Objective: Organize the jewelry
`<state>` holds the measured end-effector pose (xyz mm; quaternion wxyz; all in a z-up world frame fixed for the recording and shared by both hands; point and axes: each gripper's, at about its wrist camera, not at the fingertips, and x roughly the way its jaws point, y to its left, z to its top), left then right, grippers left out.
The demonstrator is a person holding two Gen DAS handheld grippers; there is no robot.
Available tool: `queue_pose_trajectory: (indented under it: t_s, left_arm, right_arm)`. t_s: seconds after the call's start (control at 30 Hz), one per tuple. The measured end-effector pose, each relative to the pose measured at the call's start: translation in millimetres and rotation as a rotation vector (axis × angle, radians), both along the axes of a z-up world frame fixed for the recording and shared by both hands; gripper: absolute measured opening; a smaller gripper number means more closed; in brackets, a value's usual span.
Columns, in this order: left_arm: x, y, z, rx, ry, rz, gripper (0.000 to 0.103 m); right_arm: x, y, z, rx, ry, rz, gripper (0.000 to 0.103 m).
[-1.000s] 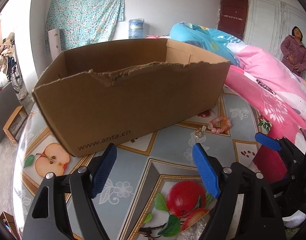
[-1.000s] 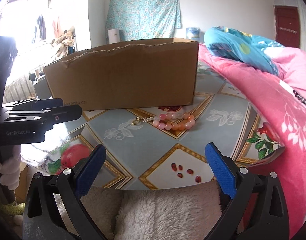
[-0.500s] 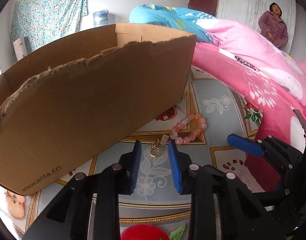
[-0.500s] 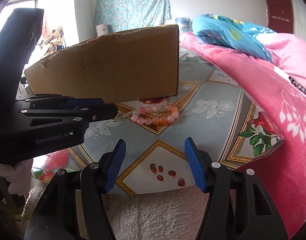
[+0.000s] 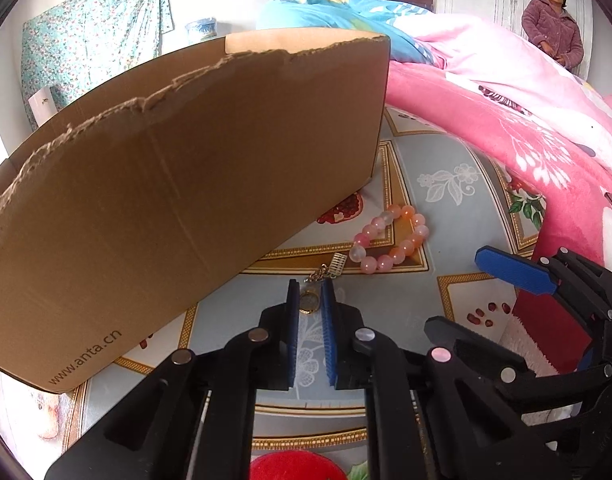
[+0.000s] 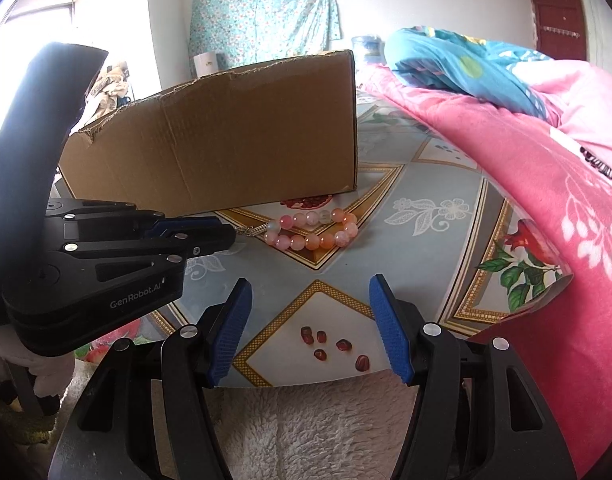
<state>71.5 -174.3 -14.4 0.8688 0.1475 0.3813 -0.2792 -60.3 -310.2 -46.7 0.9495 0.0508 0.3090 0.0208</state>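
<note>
A gold pendant (image 5: 309, 302) on a short chain lies on the patterned table in front of the cardboard box (image 5: 178, 200). My left gripper (image 5: 310, 294) is shut on the pendant, its blue pads touching both sides. A pink and orange bead bracelet (image 5: 390, 240) lies just beyond, to the right; it also shows in the right wrist view (image 6: 312, 230). My right gripper (image 6: 310, 312) is open and empty above the table's near edge, right of the left gripper (image 6: 222, 236). The box (image 6: 226, 136) stands behind the bracelet.
A pink quilt (image 5: 526, 120) covers the bed right of the table (image 6: 426, 248). A person in a purple jacket (image 5: 554, 28) stands at the far right. White fluffy fabric (image 6: 314, 432) lies below the table's near edge.
My left gripper moved forward to the pendant and closed on it. My right gripper moved a little closer to the table and stayed open.
</note>
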Motion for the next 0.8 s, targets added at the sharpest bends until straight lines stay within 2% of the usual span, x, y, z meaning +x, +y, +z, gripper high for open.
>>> queue_pose_trajectory:
  t_s: [0.1, 0.2, 0.27, 0.4, 0.57, 0.8]
  left_arm:
    - [-2, 14, 0, 0.001, 0.003, 0.023, 0.010]
    - [-4, 27, 0, 0.004, 0.009, 0.048, 0.010]
    - [-5, 37, 0, -0.003, 0.015, 0.064, 0.010]
    - [-7, 49, -2, -0.016, 0.017, 0.086, 0.010]
    - [-11, 54, -4, -0.034, 0.013, 0.097, 0.010]
    - [-11, 62, -6, -0.072, 0.022, 0.089, 0.010]
  right_arm:
    - [3, 0, 3, 0.009, 0.018, 0.017, 0.040]
    - [8, 2, 12, 0.047, 0.014, 0.063, 0.032]
    - [13, 10, 20, 0.061, 0.002, 0.118, 0.032]
    - [33, 28, 25, 0.061, 0.035, 0.240, 0.022]
    - [59, 28, 10, 0.024, 0.135, 0.207, 0.017]
    - [79, 30, 9, -0.047, 0.135, 0.179, 0.017]
